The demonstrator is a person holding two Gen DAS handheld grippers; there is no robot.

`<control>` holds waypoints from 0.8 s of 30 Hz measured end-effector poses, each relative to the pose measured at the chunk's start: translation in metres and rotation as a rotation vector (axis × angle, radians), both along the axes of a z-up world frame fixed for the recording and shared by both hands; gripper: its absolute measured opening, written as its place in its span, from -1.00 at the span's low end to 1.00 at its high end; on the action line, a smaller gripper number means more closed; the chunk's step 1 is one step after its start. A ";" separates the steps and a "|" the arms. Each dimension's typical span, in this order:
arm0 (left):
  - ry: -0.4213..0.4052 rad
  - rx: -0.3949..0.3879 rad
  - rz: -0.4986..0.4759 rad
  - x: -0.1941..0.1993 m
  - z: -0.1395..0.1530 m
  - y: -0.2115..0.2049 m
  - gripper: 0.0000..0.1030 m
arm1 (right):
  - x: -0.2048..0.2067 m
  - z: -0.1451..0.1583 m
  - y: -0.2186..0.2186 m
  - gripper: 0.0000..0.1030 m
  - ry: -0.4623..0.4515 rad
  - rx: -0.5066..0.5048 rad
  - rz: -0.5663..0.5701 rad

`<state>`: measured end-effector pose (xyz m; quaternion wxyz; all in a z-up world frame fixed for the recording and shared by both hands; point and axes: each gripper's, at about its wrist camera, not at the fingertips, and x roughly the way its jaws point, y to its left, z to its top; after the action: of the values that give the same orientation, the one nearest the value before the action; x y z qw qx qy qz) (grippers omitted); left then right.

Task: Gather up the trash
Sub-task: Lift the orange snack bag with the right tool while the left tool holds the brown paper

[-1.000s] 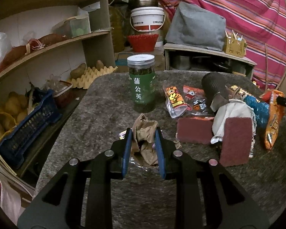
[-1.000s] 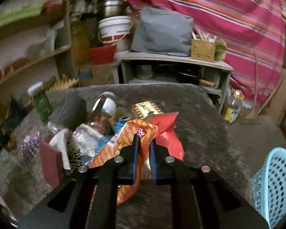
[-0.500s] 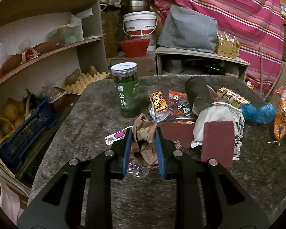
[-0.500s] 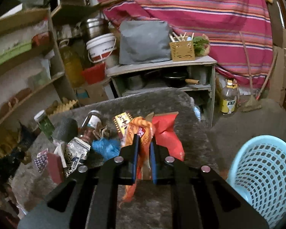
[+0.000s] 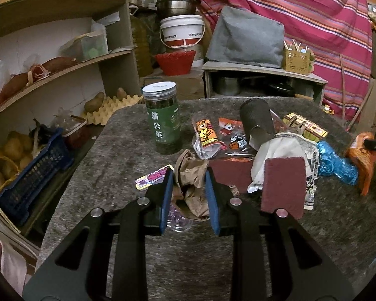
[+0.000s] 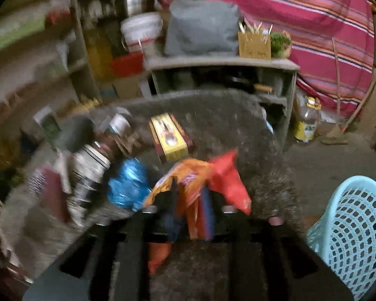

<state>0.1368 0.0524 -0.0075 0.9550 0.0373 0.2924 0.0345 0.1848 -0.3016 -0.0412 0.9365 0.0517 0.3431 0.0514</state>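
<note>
l gripper (image 5: 189, 188) round brown paper (image 5: 191, 175)

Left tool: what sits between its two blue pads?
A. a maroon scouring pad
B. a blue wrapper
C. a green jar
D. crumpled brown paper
D: the left tool has crumpled brown paper squeezed between its pads; the green jar stands apart behind it.

1. The left gripper (image 5: 189, 188) has a matte black frame with triangular cut-outs, round silver screws (image 5: 142, 201) at its joints and flat blue pads (image 5: 167, 195) on its fingers.
2. The right gripper (image 6: 188, 215), blurred, shows the same black frame and blue pads.
</note>
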 end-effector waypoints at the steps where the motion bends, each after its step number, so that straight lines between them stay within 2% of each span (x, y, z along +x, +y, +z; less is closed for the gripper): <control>1: 0.002 0.002 0.002 0.000 0.000 0.001 -0.50 | 0.004 -0.004 0.002 0.32 0.013 -0.019 -0.007; 5: 0.002 0.001 0.015 0.001 -0.001 0.009 -0.50 | 0.003 0.005 0.003 0.35 -0.005 -0.113 -0.054; 10: 0.012 -0.017 0.032 0.005 -0.001 0.019 -0.49 | -0.018 0.028 -0.016 0.46 -0.052 -0.115 -0.114; 14: 0.009 -0.019 0.029 0.004 0.000 0.019 -0.49 | -0.020 0.021 -0.026 0.46 -0.015 -0.166 -0.136; 19: 0.013 -0.019 0.027 0.001 -0.002 0.016 -0.49 | -0.002 0.010 -0.034 0.46 0.028 -0.135 -0.128; 24: 0.006 0.008 0.031 -0.002 -0.005 0.014 -0.48 | -0.012 0.039 -0.060 0.46 -0.064 -0.027 -0.184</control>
<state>0.1345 0.0661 -0.0120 0.9533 0.0369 0.2956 0.0502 0.1731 -0.3621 -0.0019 0.9484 0.0687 0.3073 -0.0379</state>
